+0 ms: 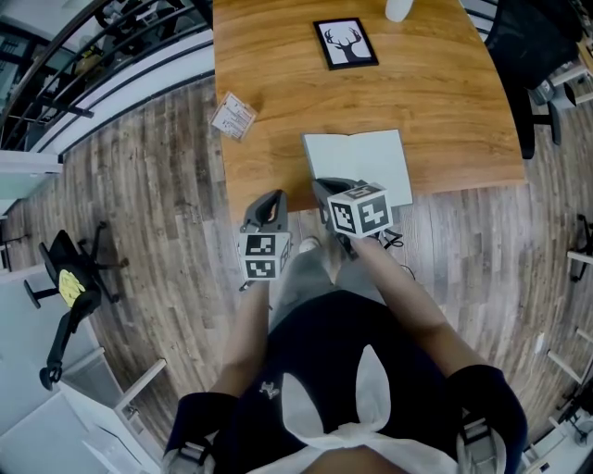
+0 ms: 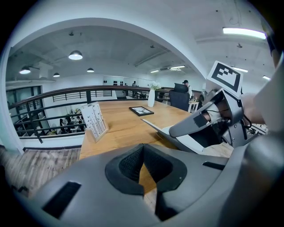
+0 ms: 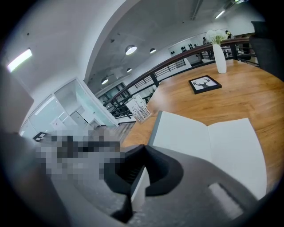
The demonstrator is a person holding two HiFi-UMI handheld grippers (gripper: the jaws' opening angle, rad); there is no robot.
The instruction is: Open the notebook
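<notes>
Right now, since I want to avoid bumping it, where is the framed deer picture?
In the head view, the framed deer picture lies flat on the far side of the table, beyond the notebook and just left of the white vase.

The wooden desk has a rounded near edge; the notebook lies open right at that near edge, blank white pages up; a black-framed deer picture lies flat toward the far edge, well apart from it; a small printed card stand sits at the left edge; a white vase stands near the far edge.
</notes>
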